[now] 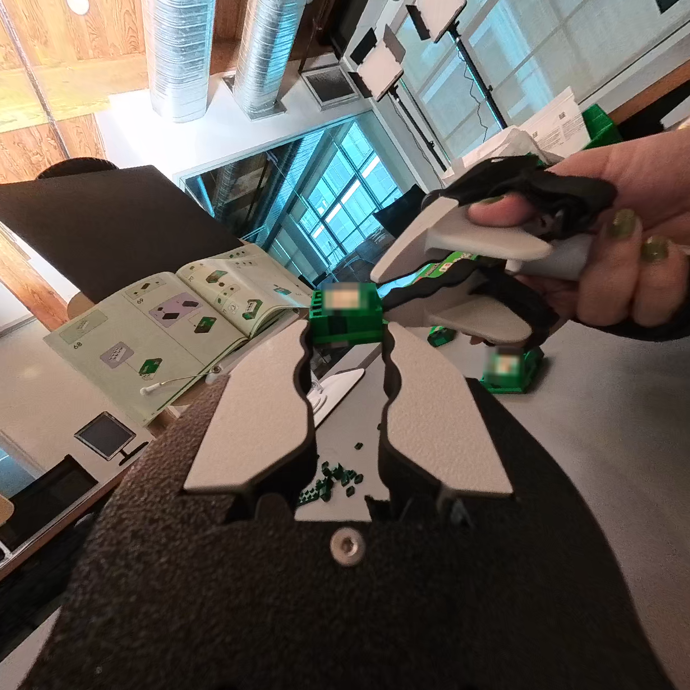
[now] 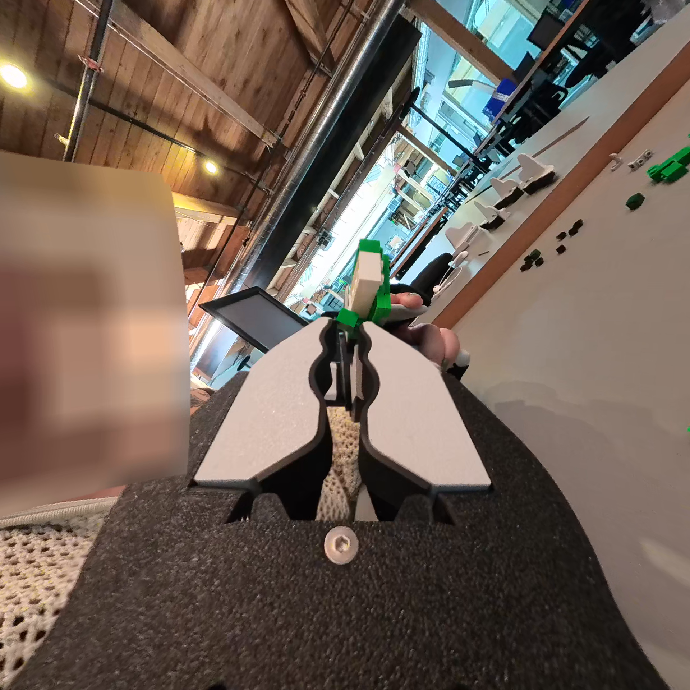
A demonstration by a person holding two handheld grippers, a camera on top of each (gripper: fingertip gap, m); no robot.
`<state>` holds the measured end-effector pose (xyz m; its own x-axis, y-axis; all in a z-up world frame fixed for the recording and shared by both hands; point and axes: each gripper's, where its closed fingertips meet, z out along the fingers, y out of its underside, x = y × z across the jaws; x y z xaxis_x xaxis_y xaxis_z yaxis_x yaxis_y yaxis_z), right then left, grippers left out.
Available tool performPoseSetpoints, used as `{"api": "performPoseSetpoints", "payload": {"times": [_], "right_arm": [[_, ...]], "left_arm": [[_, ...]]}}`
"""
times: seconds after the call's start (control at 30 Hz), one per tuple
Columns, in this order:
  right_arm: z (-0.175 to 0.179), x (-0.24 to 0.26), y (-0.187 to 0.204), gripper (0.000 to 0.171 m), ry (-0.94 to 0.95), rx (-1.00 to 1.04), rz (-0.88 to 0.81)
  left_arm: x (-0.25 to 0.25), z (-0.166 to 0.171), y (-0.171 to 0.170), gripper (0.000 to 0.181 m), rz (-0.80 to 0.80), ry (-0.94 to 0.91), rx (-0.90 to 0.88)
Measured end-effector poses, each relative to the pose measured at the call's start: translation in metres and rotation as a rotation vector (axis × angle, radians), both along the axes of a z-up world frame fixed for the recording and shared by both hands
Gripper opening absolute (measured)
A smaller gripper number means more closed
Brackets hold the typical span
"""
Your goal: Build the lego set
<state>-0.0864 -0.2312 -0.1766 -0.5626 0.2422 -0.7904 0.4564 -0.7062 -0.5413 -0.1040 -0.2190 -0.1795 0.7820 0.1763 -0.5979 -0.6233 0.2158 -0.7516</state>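
Left claw clamps something at its tips; right claw seemingly nearly closed, raised.

I held the green lego block up off the tabletop, its pale face toward me. A second green build stood on the right, and small dark green pieces lay scattered near.

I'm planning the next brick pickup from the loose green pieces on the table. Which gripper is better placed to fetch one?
Probably the right gripper. The left gripper is clamped on the green lego block, so it should keep holding. The right's tips sit at that block and seem to carry nothing separate. The loose green pieces lie on the table below.
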Motion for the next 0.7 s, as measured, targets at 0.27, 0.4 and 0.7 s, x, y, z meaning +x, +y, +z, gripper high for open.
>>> {"api": "performPoseSetpoints", "payload": {"times": [0.27,0.4,0.7], "right_arm": [[-0.0017,-0.0028,0.0009,0.01,0.012,0.056,-0.046],[-0.0019,-0.0029,0.0009,0.01,0.005,0.059,-0.048],[-0.0024,-0.0061,0.0008,0.013,-0.004,0.149,-0.13]], "left_arm": [[-0.0026,0.0002,-0.0002,0.035,-0.004,-0.021,0.0],[-0.0028,0.0003,-0.0006,0.035,-0.006,-0.021,0.0],[-0.0053,0.0011,-0.0018,0.035,0.001,-0.021,0.005]]}}
